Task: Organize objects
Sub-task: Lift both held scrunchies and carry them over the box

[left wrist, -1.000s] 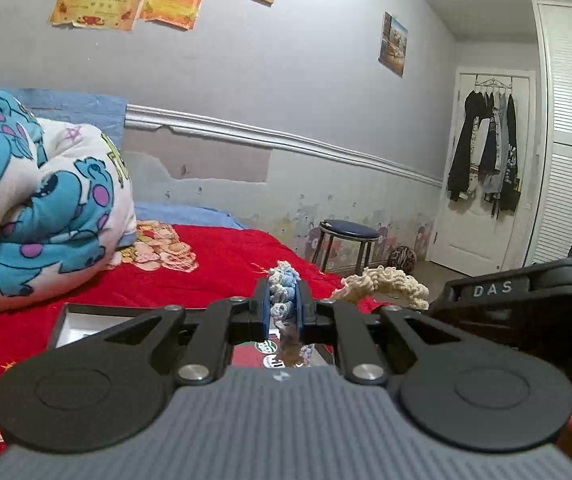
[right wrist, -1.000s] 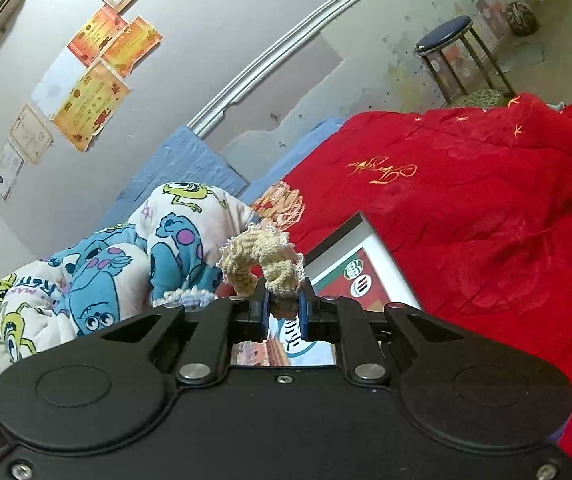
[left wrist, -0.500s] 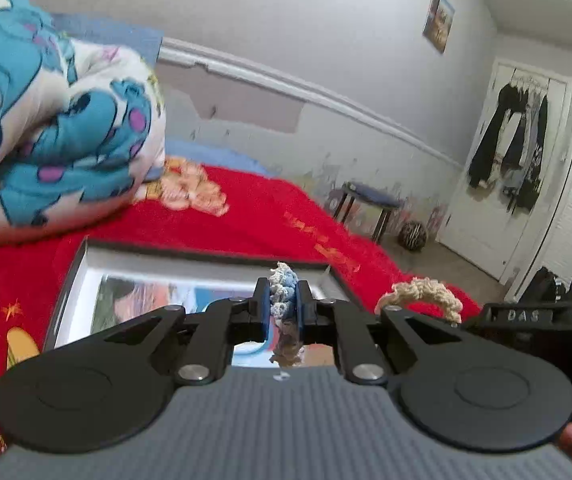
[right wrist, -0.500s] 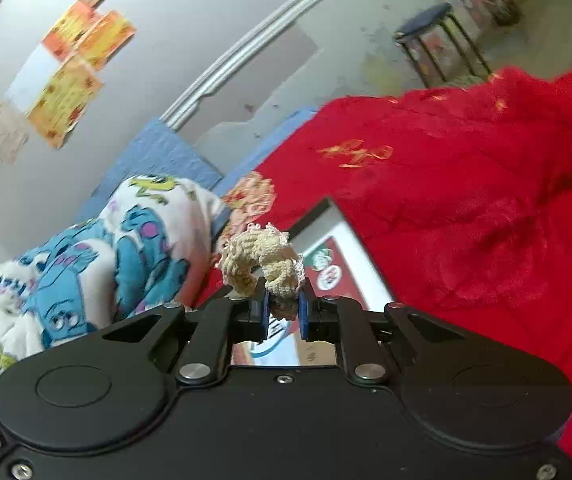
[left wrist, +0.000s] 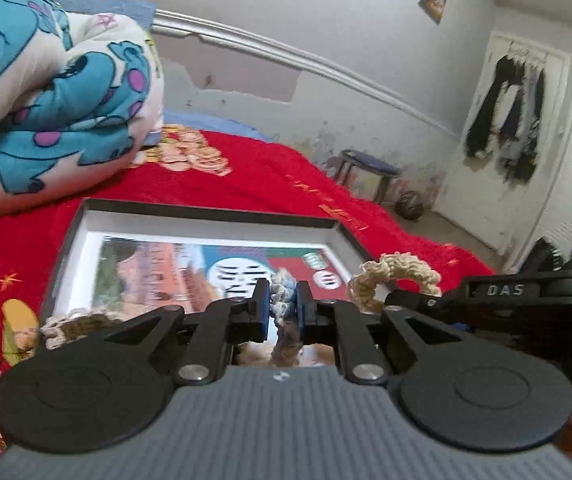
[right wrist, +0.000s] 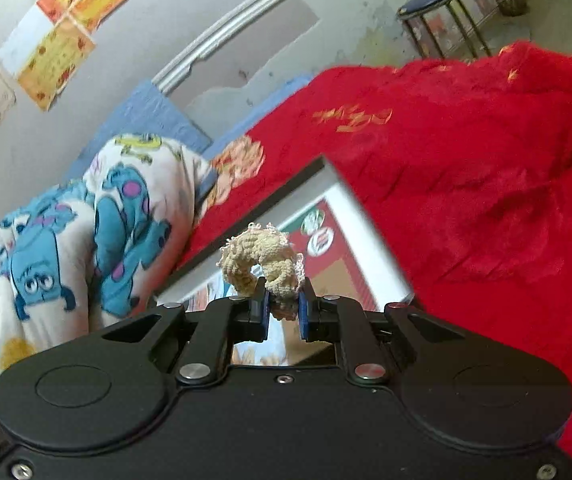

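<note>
My left gripper [left wrist: 281, 306] is shut on a blue-and-white crocheted scrunchie [left wrist: 283, 300] and holds it just above the near part of an open shallow box [left wrist: 213, 216] with a printed picture inside. My right gripper [right wrist: 281, 308] is shut on a cream crocheted scrunchie [right wrist: 263, 260] over the same box [right wrist: 366, 220]. The cream scrunchie [left wrist: 398, 274] and the right gripper also show at the right of the left wrist view. A brownish scrunchie [left wrist: 73, 326] lies at the box's near left corner.
The box lies on a red blanket [left wrist: 245, 172] on a bed. A rolled cartoon-print duvet [left wrist: 53, 92] lies to the left behind the box. A blue stool [left wrist: 370, 168] stands past the bed by the wall.
Both grippers have tipped down and moved closer over the box, each still holding its scrunchie. The box now fills more of both views.
</note>
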`<state>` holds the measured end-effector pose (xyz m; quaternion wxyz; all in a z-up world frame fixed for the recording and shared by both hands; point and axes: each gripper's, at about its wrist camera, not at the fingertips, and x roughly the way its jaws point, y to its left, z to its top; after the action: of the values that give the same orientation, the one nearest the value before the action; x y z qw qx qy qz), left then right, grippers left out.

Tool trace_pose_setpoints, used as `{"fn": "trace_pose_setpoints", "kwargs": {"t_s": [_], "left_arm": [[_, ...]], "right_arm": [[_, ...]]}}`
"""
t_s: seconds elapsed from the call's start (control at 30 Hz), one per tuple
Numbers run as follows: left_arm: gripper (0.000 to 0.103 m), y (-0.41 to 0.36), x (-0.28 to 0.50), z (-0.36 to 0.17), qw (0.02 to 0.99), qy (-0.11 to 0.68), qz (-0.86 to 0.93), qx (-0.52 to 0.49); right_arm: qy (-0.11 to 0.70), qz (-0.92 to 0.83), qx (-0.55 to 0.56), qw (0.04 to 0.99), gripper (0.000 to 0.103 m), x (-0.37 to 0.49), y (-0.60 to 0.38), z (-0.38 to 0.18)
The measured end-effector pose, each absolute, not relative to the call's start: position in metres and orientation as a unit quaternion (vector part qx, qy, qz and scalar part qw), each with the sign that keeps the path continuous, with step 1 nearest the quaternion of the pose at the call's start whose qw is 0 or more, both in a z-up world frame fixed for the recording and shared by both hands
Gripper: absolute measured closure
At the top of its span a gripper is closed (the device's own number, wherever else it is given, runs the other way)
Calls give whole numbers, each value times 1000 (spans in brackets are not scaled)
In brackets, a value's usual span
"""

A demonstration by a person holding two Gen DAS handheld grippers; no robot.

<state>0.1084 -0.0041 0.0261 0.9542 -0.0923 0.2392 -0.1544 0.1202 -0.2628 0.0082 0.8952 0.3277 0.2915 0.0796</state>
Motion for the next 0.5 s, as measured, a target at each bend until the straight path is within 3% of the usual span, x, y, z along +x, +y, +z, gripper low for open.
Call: {"fn": "trace_pose_setpoints", "kwargs": {"t_s": [0.5], "left_arm": [[86,-8,110,15,949,261,-152,-91]], "right_arm": [[326,110,308,887,89,125,-236,-3]]}}
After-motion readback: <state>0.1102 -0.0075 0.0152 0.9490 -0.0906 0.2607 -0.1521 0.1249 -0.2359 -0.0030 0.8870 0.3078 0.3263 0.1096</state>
